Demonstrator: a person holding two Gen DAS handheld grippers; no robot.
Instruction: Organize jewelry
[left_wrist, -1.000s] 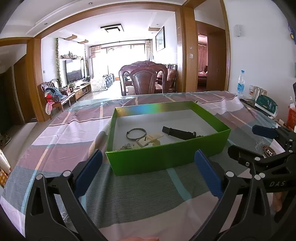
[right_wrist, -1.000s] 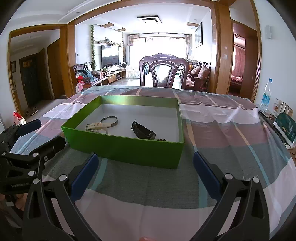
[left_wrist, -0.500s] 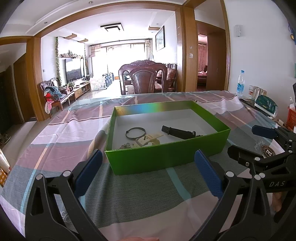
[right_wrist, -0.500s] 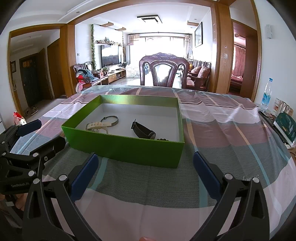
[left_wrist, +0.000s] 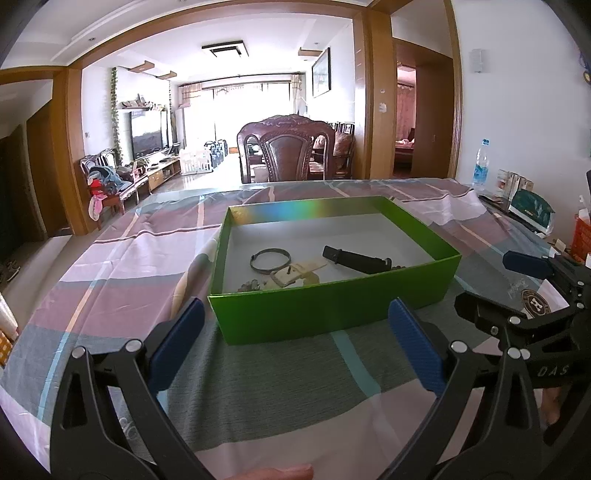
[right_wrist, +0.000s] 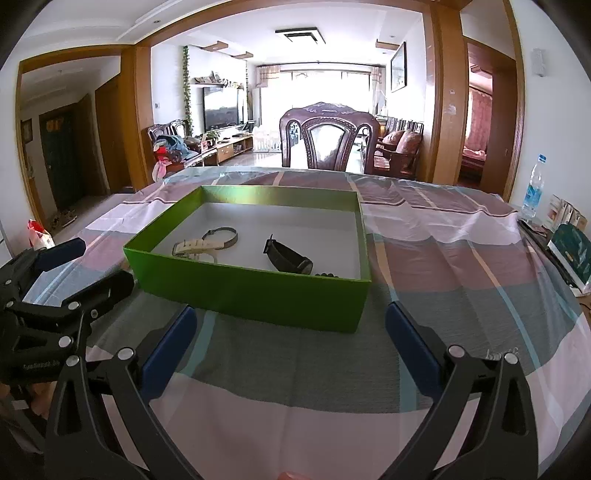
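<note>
Green box (left_wrist: 332, 310): watches (left_wrist: 354, 260), bangle (left_wrist: 269, 258) inside; unmoved since a second ago; both hand-held grippers (left_wrist: 295, 343) (right_wrist: 288, 343) spread, empty

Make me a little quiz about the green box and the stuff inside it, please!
1. True or false: the left gripper is holding the black watch.
2. Which thing lies closest to the grey bangle? A) the cream strap B) the water bottle C) the wooden chair
3. Fill in: the green box sits on a striped ____.

Key:
1. False. Both grippers are open and empty, in front of the box; the right gripper holds nothing either.
2. A. The strap lies right beside the bangle inside the box.
3. Tablecloth.
</note>
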